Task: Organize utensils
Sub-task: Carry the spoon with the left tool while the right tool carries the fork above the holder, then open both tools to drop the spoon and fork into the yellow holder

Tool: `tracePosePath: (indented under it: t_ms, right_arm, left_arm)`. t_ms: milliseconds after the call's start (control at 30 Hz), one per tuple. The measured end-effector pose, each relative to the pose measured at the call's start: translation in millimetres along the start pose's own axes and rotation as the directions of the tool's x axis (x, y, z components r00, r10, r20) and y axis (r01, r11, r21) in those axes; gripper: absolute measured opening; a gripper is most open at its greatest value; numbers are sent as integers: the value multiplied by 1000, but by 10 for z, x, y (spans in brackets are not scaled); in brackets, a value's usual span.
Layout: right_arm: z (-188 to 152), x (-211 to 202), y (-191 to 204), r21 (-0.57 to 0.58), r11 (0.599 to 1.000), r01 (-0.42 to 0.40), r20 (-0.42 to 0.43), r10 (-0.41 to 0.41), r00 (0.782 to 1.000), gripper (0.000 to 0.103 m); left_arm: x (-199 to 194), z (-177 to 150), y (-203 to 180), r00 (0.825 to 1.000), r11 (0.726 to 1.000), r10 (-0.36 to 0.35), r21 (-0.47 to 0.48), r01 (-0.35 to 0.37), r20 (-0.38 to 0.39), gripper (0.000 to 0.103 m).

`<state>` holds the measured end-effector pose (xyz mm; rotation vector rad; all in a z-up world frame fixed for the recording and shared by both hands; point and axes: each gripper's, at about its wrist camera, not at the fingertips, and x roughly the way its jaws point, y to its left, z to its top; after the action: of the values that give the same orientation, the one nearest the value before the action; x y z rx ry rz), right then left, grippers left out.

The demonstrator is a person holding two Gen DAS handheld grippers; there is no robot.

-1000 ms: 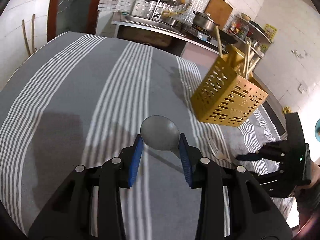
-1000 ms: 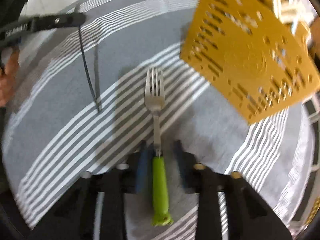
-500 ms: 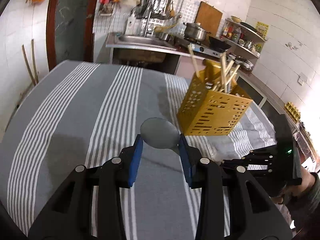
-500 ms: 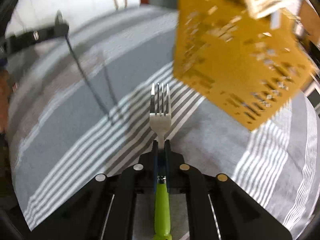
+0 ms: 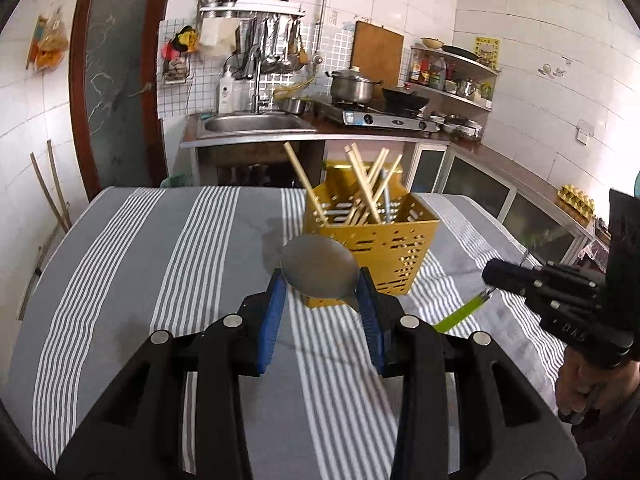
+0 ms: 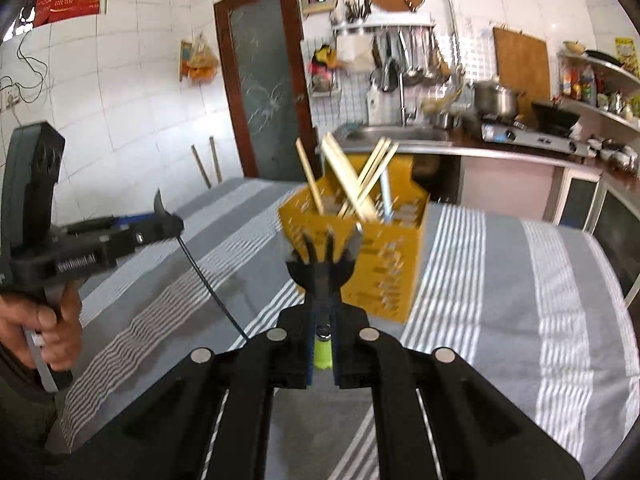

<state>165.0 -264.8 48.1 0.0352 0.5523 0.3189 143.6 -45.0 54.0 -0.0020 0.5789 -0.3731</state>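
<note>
From the left wrist camera, a yellow perforated holder [image 5: 372,256] stands on a table under a grey cloth with white stripes [image 5: 160,280], holding wooden chopsticks [image 5: 362,186] that lean crosswise, with a metal handle among them. In front of it the left gripper [image 5: 320,284] has its blue pads narrowed onto the bowl of a metal spoon [image 5: 318,268], which is held flat between them and partly covers the holder's near wall. To the right, the right gripper [image 5: 490,276] is clamped on a fork [image 5: 464,312] whose green handle slants down and out of its jaws above the cloth; a hand [image 5: 580,384] grips its trigger at the frame's edge. Behind the table are a steel sink [image 5: 252,124], a pot [image 5: 352,84] on a gas stove and a shelf of bottles [image 5: 436,74].

From the right wrist camera, somewhat blurred, the same holder [image 6: 380,264] sits just beyond the right gripper [image 6: 322,292], chopsticks [image 6: 348,184] fanning from its top. The jaws are pressed shut on the fork [image 6: 320,268], its tines pointing toward the holder's near wall and the green handle end showing between the fingers. On the left, the left gripper [image 6: 160,226] is seen side-on with the spoon's thin handle [image 6: 212,288] trailing down toward the striped cloth [image 6: 520,300]; a hand [image 6: 44,328] holds its grip. A dark-framed door [image 6: 264,80] stands behind.
</note>
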Motion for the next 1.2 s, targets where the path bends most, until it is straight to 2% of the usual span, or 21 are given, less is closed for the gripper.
tracePosePath:
  t_ms: [67,367,533,700,1000,1100,1200]
  right_arm:
    - [24,54,10,-4,1000,13,18,-12,1000,6]
    - [353,-262,-98,5,998,58,116,-59,991,6]
    - [517,-353,-124,17,997,73,162,-75,984,6]
    - [742,-335,-120,14,996,84,200,-85,976,6]
    - [1164,15,-157,-8,995,100,217,-96,971,6]
    - [1204,202,-202,-4,995,99,200,-96,975,6]
    - [1169,413,-245,2,995,104,171,-103,980,6]
  left_arm:
    - [-20,55,-56,1000,1000,-3,6,3,13,35]
    - [-177,420,-336,995,997,-2,81,-5,96,35]
    - [-207,664,-444,989,993,15,112,-31,145,35]
    - [-111,875,-477,987,989,34,138,-56,160,35]
    - [271,1337,-344,978,981,106,142,-132,178,35]
    - [459,1410,-288,975,974,140,151,-167,172,35]
    - [701,1413,-228,978,969,160,168,-182,134,35]
